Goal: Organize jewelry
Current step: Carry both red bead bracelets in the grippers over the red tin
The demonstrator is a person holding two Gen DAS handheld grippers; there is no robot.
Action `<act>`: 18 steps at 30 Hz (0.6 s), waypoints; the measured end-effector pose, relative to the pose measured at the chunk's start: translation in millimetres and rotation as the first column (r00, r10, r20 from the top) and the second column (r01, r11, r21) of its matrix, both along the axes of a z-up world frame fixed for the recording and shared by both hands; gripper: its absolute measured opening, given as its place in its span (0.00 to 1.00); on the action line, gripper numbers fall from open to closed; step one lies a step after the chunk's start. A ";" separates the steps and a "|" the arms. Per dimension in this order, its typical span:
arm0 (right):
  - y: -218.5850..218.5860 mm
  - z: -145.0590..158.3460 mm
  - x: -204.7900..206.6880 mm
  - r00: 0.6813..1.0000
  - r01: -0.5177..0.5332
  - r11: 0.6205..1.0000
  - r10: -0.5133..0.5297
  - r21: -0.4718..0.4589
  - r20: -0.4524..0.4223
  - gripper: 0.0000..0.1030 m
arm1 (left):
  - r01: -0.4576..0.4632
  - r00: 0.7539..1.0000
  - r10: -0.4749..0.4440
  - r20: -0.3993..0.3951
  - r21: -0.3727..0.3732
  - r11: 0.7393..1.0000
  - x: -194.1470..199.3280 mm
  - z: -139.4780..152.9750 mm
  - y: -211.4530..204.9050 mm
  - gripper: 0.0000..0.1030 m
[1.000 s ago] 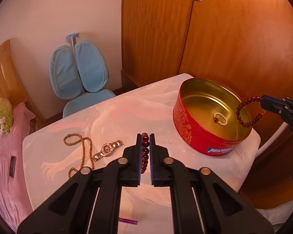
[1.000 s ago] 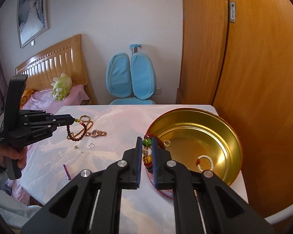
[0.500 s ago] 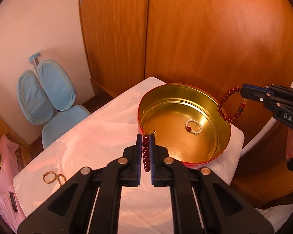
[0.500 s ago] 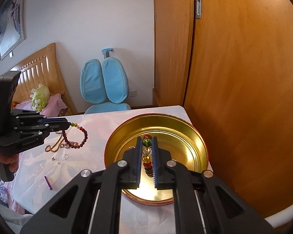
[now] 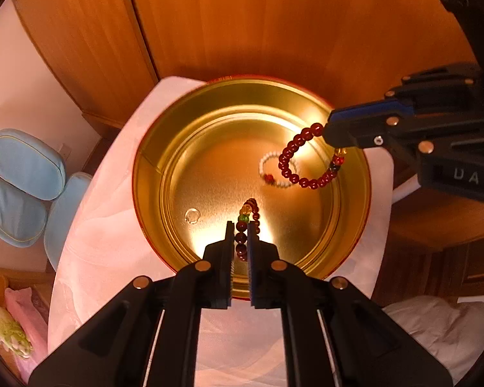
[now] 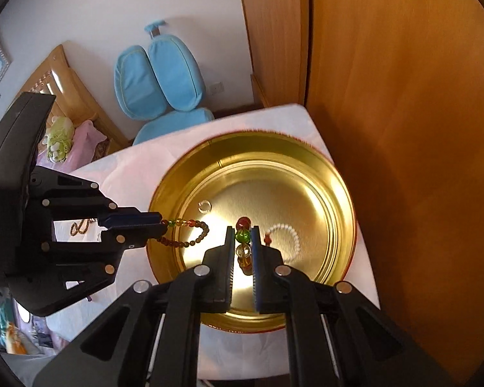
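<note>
Both pairs of jaws are clamped on beaded bracelets above a round gold-lined tin (image 5: 151,174). The left gripper (image 5: 241,238) pinches a dark red bracelet (image 5: 242,225) with a green and a yellow bead near its top, the loop dangling just inside the tin's near wall; in the right wrist view this same bracelet (image 6: 190,235) hangs from the left gripper (image 6: 158,222) over the tin's left rim. The right gripper (image 6: 243,242) holds a second red bracelet (image 6: 243,235), green, clear and amber beads caught between its jaws; seen from the left wrist, that bracelet (image 5: 301,161) droops in an open loop from the right gripper (image 5: 330,129) over the far right side of the tin. On the tin's floor lie a small white bead bracelet (image 5: 267,174) with one red bead and a clear ring (image 5: 192,215). The tin stands on a white-covered surface (image 6: 129,174) beside a wooden wardrobe (image 6: 403,129). A beaded necklace (image 6: 79,225) rests on the surface behind the left gripper. Beyond, a blue chair (image 6: 159,80) stands by a bed (image 6: 84,138) with pink bedding.
</note>
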State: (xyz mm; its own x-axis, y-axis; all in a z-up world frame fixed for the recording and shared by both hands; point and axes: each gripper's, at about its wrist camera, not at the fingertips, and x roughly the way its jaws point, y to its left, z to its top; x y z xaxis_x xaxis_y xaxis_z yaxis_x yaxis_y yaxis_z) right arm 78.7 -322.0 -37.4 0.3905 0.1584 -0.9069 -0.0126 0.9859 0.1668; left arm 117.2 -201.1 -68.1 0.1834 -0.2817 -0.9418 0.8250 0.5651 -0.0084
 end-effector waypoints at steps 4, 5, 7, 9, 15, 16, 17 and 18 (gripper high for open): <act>-13.2 -20.5 12.8 0.996 0.028 0.999 -0.027 0.019 -0.087 0.10 | 0.004 1.000 -0.004 -0.011 0.051 0.999 9.8 -16.3 -15.6 0.07; -15.1 -22.6 15.0 0.995 0.036 0.999 -0.033 0.024 -0.099 0.10 | 0.004 1.000 -0.003 -0.013 0.060 0.998 12.6 -19.4 -18.8 0.07; -19.5 -25.7 18.2 0.993 0.038 0.999 -0.034 0.033 -0.116 0.10 | 0.006 1.000 -0.005 -0.022 0.085 0.996 18.1 -25.6 -25.1 0.07; -21.3 -26.4 21.5 0.992 0.030 0.999 -0.027 0.018 -0.123 0.10 | 0.013 0.999 -0.009 -0.034 0.119 0.993 23.6 -32.3 -30.5 0.07; -14.2 -23.3 23.8 0.994 0.000 1.000 -0.001 -0.007 -0.106 0.10 | 0.048 0.998 -0.041 -0.046 0.152 0.987 31.1 -36.7 -43.2 0.07; -13.4 -23.0 23.3 0.994 -0.012 1.000 0.010 -0.016 -0.105 0.10 | 0.057 0.998 -0.051 -0.042 0.157 0.986 30.5 -36.6 -44.2 0.07; -12.5 -23.0 23.5 0.994 -0.023 0.999 0.020 -0.022 -0.107 0.10 | 0.063 0.998 -0.058 -0.039 0.162 0.985 30.4 -36.7 -45.0 0.07; -10.7 -23.5 23.6 0.994 -0.033 0.999 0.030 -0.026 -0.109 0.10 | 0.066 0.997 -0.061 -0.037 0.166 0.984 30.8 -37.1 -45.3 0.07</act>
